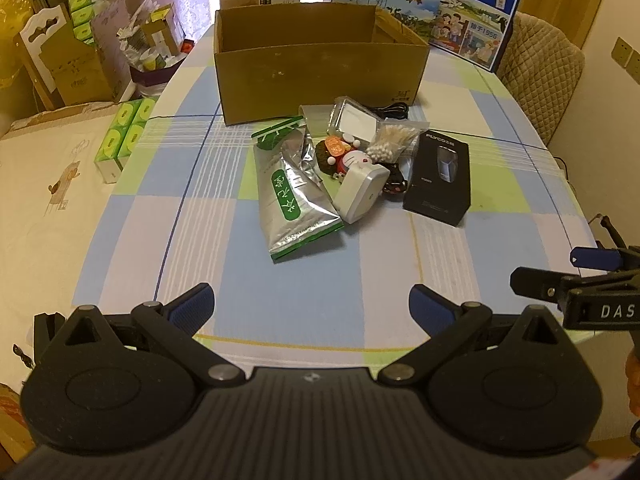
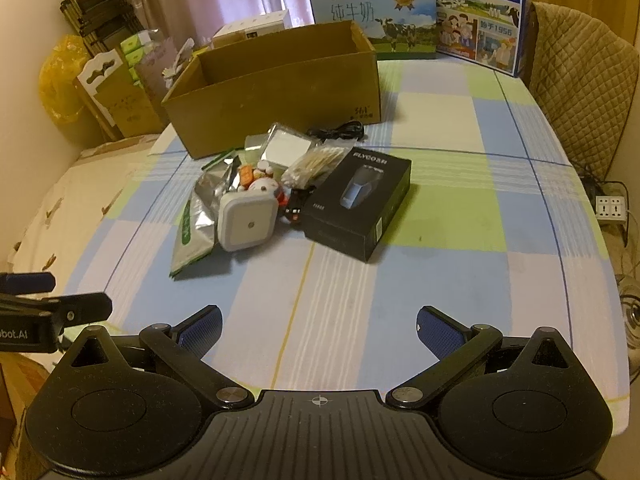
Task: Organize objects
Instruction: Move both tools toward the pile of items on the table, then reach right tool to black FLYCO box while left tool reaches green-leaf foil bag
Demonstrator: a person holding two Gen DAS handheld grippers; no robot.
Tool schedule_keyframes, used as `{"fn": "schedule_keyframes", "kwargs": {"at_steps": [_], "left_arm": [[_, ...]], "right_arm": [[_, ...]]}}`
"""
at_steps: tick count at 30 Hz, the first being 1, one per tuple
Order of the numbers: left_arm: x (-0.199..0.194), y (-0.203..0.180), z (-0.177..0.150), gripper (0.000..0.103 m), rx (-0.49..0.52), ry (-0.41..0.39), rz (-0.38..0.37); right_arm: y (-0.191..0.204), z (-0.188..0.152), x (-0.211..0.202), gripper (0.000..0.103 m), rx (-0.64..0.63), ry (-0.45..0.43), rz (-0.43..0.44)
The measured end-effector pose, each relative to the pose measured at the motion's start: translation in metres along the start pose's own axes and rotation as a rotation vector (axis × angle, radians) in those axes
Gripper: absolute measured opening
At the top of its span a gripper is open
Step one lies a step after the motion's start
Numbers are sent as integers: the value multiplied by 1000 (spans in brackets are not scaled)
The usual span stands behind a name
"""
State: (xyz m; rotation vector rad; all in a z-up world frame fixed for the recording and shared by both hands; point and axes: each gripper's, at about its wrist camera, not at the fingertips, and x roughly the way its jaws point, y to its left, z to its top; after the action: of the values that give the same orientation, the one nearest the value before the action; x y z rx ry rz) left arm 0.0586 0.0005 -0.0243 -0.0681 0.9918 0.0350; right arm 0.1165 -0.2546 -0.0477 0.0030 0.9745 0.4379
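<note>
A pile of small items lies mid-table in front of an open cardboard box (image 1: 316, 80) (image 2: 280, 92): a silver and green foil pouch (image 1: 292, 200) (image 2: 192, 224), a white plug-in device (image 1: 360, 192) (image 2: 248, 220), a black shaver box (image 1: 438, 178) (image 2: 360, 204), a bag of cotton swabs (image 1: 394, 140) (image 2: 316, 162), a small cat figurine (image 1: 352, 158) (image 2: 266, 188) and a clear packet with a white card (image 1: 356, 122) (image 2: 286, 146). My left gripper (image 1: 312, 304) is open near the table's front edge. My right gripper (image 2: 320, 326) is open too, well short of the pile.
A black cable (image 1: 392, 112) (image 2: 340, 132) lies beside the box. Milk cartons (image 1: 472, 12) (image 2: 476, 16) stand at the back. Green tissue packs (image 1: 124, 136) and cardboard clutter (image 1: 68, 64) sit left. A quilted chair (image 2: 580, 80) stands right. A checked cloth (image 2: 440, 240) covers the table.
</note>
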Motion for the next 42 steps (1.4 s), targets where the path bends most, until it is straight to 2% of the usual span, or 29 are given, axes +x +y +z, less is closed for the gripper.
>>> {"fn": "schedule_keyframes", "kwargs": {"at_steps": [11, 32, 42], "left_arm": [[29, 18, 21, 102, -53, 26, 45], [80, 66, 49, 102, -216, 56, 137], [95, 68, 56, 102, -236, 75, 147]], "right_arm": [[-16, 34, 45, 101, 7, -19, 9], [-45, 97, 156, 101, 110, 40, -93], [-52, 101, 181, 99, 103, 93, -122]]}}
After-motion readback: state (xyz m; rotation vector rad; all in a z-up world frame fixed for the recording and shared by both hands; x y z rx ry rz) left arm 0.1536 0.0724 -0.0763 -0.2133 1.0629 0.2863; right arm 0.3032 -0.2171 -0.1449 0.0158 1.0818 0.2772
